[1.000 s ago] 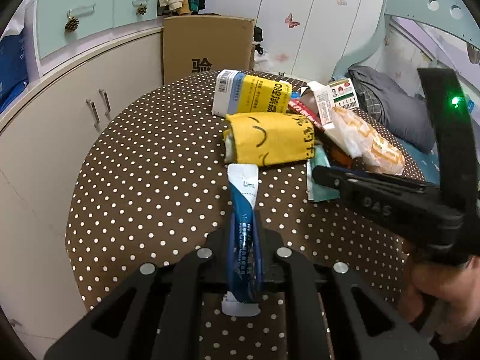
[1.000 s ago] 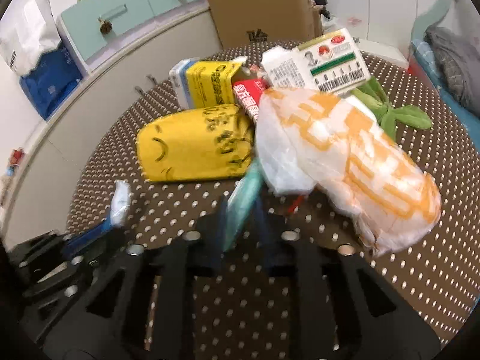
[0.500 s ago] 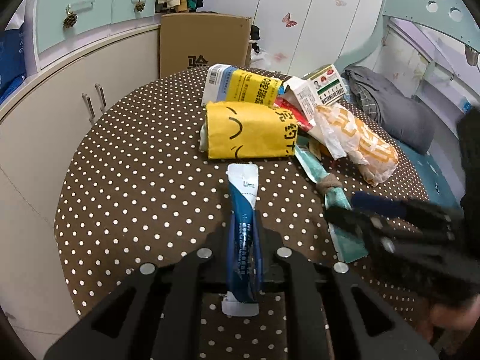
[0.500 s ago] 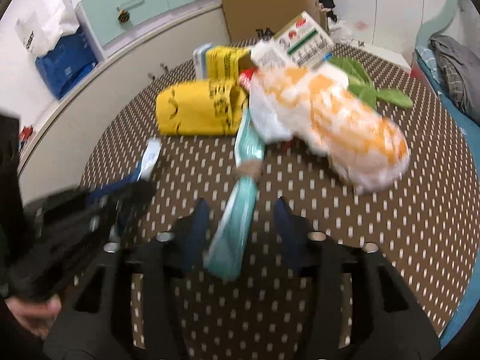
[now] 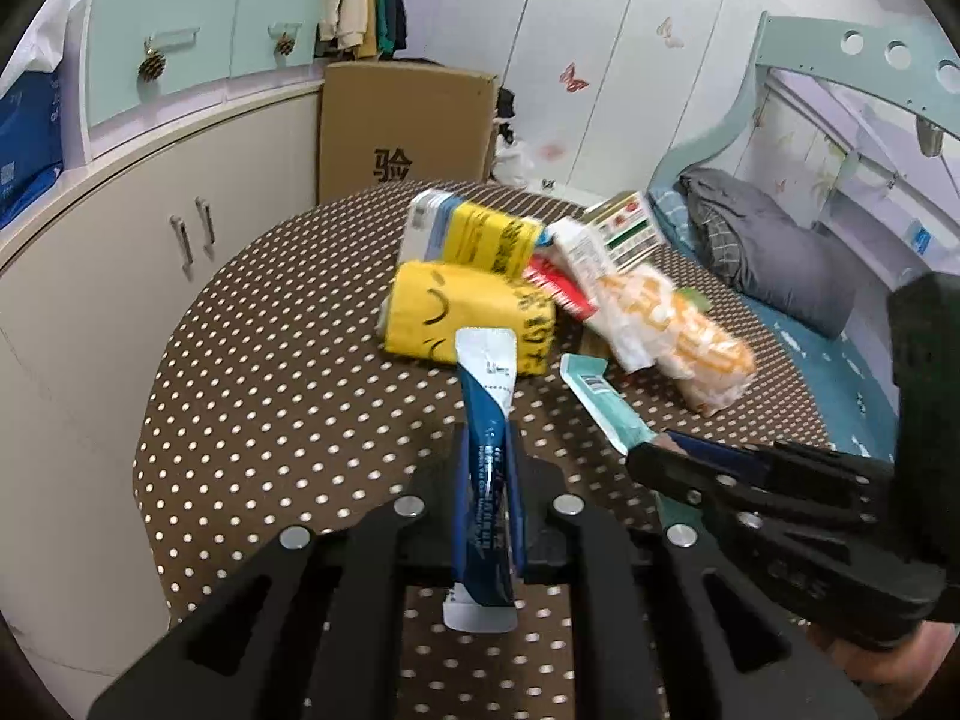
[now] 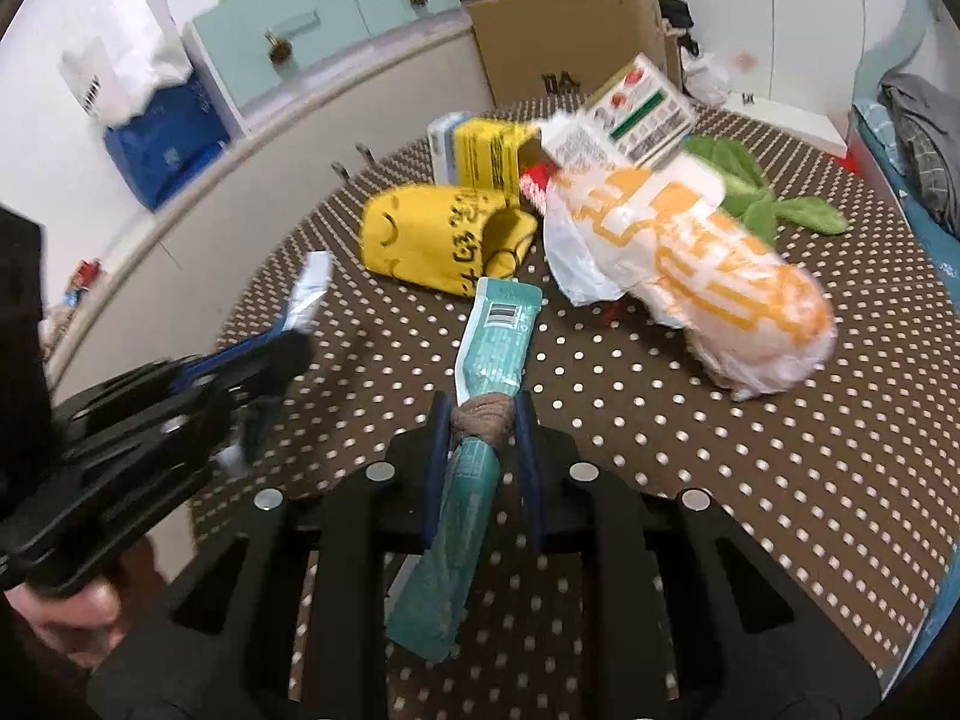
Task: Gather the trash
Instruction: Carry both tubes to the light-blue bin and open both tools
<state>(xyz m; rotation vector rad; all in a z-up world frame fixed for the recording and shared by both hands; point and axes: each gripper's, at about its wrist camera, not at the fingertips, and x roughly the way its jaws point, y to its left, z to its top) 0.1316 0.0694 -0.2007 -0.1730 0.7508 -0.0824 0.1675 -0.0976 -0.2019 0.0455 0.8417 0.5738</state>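
Observation:
My left gripper [image 5: 487,438] is shut on a blue and white sachet [image 5: 486,396], which stands upright between its pads above the dotted table [image 5: 270,396]. My right gripper [image 6: 483,414] has a teal wrapper [image 6: 498,330] between its jaws. They are closing, and the pads press on the brown band around the wrapper's middle. The wrapper's barcode end points toward the pile and its tail hangs below the fingers. Each gripper shows in the other's view: the right gripper [image 5: 654,450] with the teal wrapper [image 5: 606,402], and the left gripper [image 6: 294,348] with the sachet [image 6: 309,294].
Beyond both grippers lies a pile: a yellow tissue pack [image 5: 468,318], a yellow and blue pack [image 5: 474,237], a printed carton [image 6: 642,105], an orange-and-white bag [image 6: 690,270] and a green plush [image 6: 756,198]. A cardboard box [image 5: 408,120] and curved cabinets [image 5: 120,252] stand behind, a bed [image 5: 798,324] to the right.
The right gripper opened around the teal wrapper, then closed on its brown band and drew it back from the pile. Both grippers rose slightly. The left grip on the sachet is unchanged.

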